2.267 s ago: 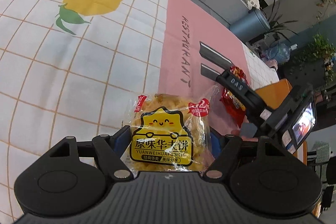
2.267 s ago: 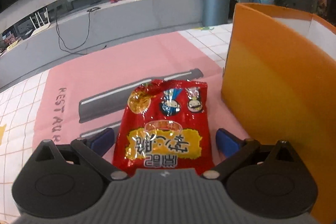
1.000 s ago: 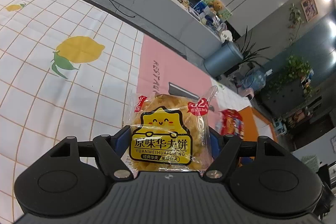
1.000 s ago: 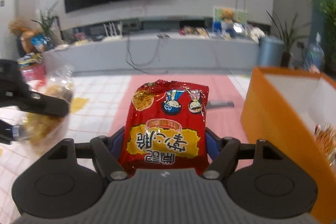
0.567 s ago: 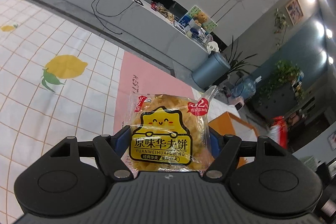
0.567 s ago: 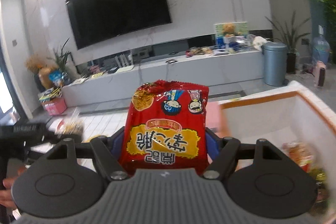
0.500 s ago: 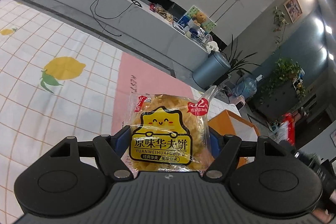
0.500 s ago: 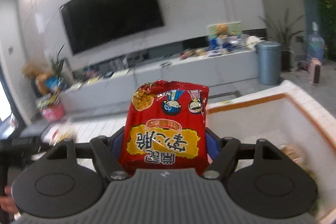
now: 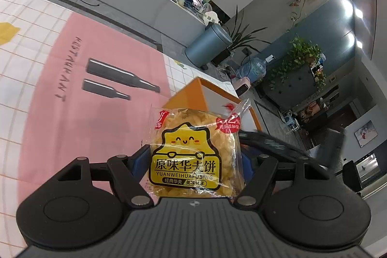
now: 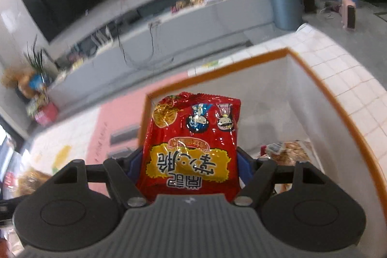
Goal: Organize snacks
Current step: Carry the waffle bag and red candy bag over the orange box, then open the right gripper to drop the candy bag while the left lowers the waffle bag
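Two snacks carried toward the orange-walled open box (image 10: 338,98)

Right gripper (image 10: 191,166), clamping the red foil noodle packet (image 10: 191,146), hangs over the box; left gripper (image 9: 193,161), gripping the clear-wrapped yellow waffle cake (image 9: 193,149), is farther off.

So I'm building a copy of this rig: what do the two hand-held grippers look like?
Both match. The left hand-held gripper and the right hand-held gripper each have a grey ribbed body, two black round-ended linkage arms with silver pivot pins, and blue finger pads. No cables or sleeves show.

Orange box (image 10: 338,98) open on top, snack packet (image 10: 287,149) inside, pink mat (image 9: 96,93) bare
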The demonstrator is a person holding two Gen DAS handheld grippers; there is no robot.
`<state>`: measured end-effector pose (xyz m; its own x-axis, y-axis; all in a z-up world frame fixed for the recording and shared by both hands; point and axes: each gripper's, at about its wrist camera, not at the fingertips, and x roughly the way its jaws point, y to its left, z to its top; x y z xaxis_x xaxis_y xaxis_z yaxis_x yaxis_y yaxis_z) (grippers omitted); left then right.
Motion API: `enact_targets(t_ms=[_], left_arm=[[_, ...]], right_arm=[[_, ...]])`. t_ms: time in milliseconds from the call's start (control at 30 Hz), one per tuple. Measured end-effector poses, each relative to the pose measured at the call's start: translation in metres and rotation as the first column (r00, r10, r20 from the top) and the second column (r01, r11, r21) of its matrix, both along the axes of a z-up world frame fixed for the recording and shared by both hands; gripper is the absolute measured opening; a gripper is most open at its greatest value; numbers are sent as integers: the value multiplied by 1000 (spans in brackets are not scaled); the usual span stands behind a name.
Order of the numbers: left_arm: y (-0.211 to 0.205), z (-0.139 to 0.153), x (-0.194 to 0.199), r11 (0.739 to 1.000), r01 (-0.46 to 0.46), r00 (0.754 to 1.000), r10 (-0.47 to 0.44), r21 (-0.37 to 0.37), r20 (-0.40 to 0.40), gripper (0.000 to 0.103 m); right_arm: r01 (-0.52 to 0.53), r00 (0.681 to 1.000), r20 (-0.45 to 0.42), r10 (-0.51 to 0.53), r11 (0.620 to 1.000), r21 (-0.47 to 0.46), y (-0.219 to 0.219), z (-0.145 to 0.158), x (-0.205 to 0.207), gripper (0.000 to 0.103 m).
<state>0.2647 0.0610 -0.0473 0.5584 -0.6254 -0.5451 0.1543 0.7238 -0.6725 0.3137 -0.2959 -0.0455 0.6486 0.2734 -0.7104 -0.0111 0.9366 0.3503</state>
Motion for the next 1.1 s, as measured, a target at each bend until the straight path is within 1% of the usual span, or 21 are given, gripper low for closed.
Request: enact_targets(t_ms=[100, 167, 233, 267, 300, 333, 367, 433, 533, 633, 700, 767, 867, 933, 1000, 1100], left_arm=[[-10, 1, 6, 999, 25, 999, -25, 23, 22, 83], [-13, 0, 9, 999, 38, 999, -39, 20, 22, 83], [-14, -4, 12, 999, 46, 999, -46, 15, 15, 83], [-15, -6, 12, 999, 45, 999, -45, 16, 16, 83], [-16, -7, 12, 999, 44, 999, -44, 18, 21, 83], [-18, -6, 12, 999, 45, 999, -46, 25, 24, 83], [-21, -8, 10, 998, 48, 999, -49, 34, 23, 83], [-23, -11, 10, 998, 54, 999, -54, 41, 4, 83], [-25, -13, 6, 998, 53, 999, -53, 29, -11, 83], [-32, -8, 1, 998, 51, 999, -51, 44, -5, 83], [-38, -2, -2, 997, 52, 999, -52, 59, 11, 83], [-44, 5, -2, 998, 41, 999, -42, 45, 14, 83], [-59, 13, 6, 999, 33, 999, -33, 13, -9, 83], [-71, 17, 14, 999, 39, 999, -39, 13, -13, 83], [-86, 20, 23, 999, 36, 999, -36, 39, -11, 83], [-110, 24, 33, 995, 17, 1000, -19, 102, 17, 83]], right_arm=[[-39, 999, -23, 38, 999, -37, 4, -9, 15, 73], [-71, 997, -39, 69, 996, -57, 8, -13, 25, 74], [-111, 993, -57, 106, 990, -87, 14, -18, 35, 76], [-128, 990, -69, 121, 987, -100, 16, -21, 39, 80], [-136, 989, -79, 128, 986, -92, 17, -22, 41, 85], [-128, 989, -84, 121, 988, -82, 13, -23, 43, 86], [-127, 989, -90, 120, 988, -83, 12, -24, 49, 93], [-116, 992, -64, 111, 989, -94, 5, -20, 47, 100], [-106, 994, -23, 104, 991, -83, -4, -7, 39, 100], [-96, 994, 43, 99, 994, -60, -15, 16, 24, 100], [-73, 994, 83, 77, 996, -45, -26, 29, 16, 100], [-27, 993, 113, 31, 999, -33, -42, 41, 4, 100], [25, 990, 136, -25, 1000, -2, -65, 52, -12, 100], [61, 988, 142, -65, 998, 32, -82, 55, -22, 100], [84, 986, 137, -93, 994, 71, -98, 52, -29, 100], [115, 985, 114, -129, 986, 122, -123, 43, -39, 100]])
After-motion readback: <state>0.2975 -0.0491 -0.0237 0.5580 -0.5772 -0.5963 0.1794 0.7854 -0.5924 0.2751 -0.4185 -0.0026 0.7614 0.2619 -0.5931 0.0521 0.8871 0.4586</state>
